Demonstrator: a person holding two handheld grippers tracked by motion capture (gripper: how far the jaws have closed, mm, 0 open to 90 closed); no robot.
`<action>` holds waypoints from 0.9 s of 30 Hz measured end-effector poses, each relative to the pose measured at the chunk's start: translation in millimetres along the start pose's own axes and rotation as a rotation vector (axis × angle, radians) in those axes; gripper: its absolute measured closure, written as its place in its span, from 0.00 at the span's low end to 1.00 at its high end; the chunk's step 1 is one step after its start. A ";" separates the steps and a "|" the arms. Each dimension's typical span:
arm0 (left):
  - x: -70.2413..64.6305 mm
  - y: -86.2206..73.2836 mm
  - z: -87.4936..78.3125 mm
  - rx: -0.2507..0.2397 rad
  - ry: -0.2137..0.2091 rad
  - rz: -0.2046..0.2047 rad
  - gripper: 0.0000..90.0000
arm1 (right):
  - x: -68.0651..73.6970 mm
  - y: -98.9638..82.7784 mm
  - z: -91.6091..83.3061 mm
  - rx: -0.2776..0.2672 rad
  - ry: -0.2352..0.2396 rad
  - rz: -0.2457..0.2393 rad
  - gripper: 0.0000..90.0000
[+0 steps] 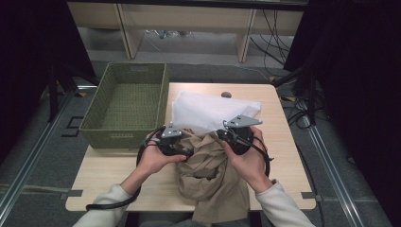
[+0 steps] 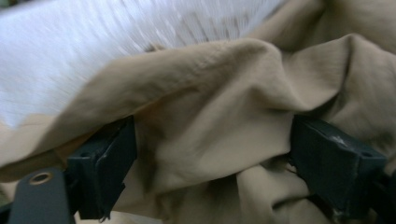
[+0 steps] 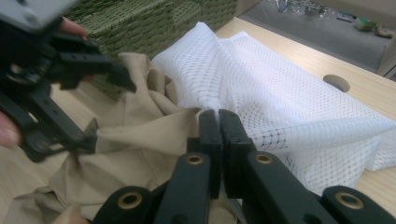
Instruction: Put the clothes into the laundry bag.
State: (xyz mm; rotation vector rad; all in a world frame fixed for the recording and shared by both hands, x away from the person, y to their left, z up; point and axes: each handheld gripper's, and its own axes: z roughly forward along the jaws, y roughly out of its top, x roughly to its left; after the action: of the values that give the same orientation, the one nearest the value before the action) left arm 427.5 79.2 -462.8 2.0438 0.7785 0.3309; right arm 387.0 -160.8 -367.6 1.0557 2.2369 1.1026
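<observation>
A white mesh bag (image 1: 208, 111) lies across the middle of the table (image 1: 279, 151). A crumpled tan garment (image 1: 208, 175) spills from its near edge and hangs over the table's front. My left gripper (image 1: 183, 152) is at the garment's left side. In the left gripper view its jaws stand wide open, with a bunched fold of the tan garment (image 2: 224, 116) between them and the mesh bag (image 2: 70, 46) behind. My right gripper (image 3: 218, 116) is shut, pinching the mesh bag (image 3: 280, 102) where its folds gather beside the tan garment (image 3: 140, 135). The left gripper (image 3: 109, 112) shows there, spread over the cloth.
A green woven basket (image 1: 90, 116) stands at the table's left, partly over the edge, close to my left hand. A round cable hole (image 1: 226, 94) sits at the table's far edge behind the bag. Cables run on the floor to the right.
</observation>
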 end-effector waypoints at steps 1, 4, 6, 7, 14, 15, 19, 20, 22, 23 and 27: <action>-0.3 -1.6 4.9 0.017 -0.004 0.018 0.21 | 0.1 -0.2 0.3 0.002 0.001 -0.002 1.00; -3.6 -4.8 14.1 0.050 0.003 0.032 0.39 | 0.1 -0.4 1.1 0.007 -0.006 -0.013 1.00; -5.9 -6.3 17.9 0.065 0.005 0.029 0.49 | 0.6 -0.8 2.4 0.012 0.002 -0.008 1.00; -7.2 -6.9 19.8 0.067 0.014 0.028 0.54 | 0.2 -1.0 3.1 0.010 0.004 -0.023 1.00; -10.5 -5.1 23.3 0.077 -0.029 -0.015 0.92 | 1.5 -1.3 4.5 0.014 0.003 -0.011 1.00; -12.4 -3.8 21.2 0.060 -0.036 -0.037 0.94 | 1.9 -1.4 4.7 0.013 0.002 -0.008 1.00; -26.8 6.4 7.8 -0.038 -0.080 -0.072 0.96 | 2.9 -0.4 6.1 0.011 0.000 -0.013 1.00; -31.3 10.3 3.1 -0.048 -0.093 -0.060 0.97 | 3.8 0.3 5.8 0.016 0.003 -0.003 1.00; -43.0 18.0 -3.6 -0.091 -0.095 -0.036 0.97 | 5.1 2.2 6.0 0.002 -0.001 -0.013 1.00; -50.2 22.7 -6.7 -0.111 -0.105 -0.012 0.97 | 6.6 2.7 5.5 -0.001 -0.003 0.006 1.00; -65.1 33.8 -4.0 -0.127 -0.123 0.042 0.97 | 11.5 5.3 3.9 -0.022 0.011 -0.019 1.00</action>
State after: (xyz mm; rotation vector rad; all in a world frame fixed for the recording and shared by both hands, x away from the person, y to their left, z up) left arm 389.0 26.7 -428.7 1.9433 0.6241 0.2686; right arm 384.8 -147.8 -366.1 1.0197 2.2332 1.1254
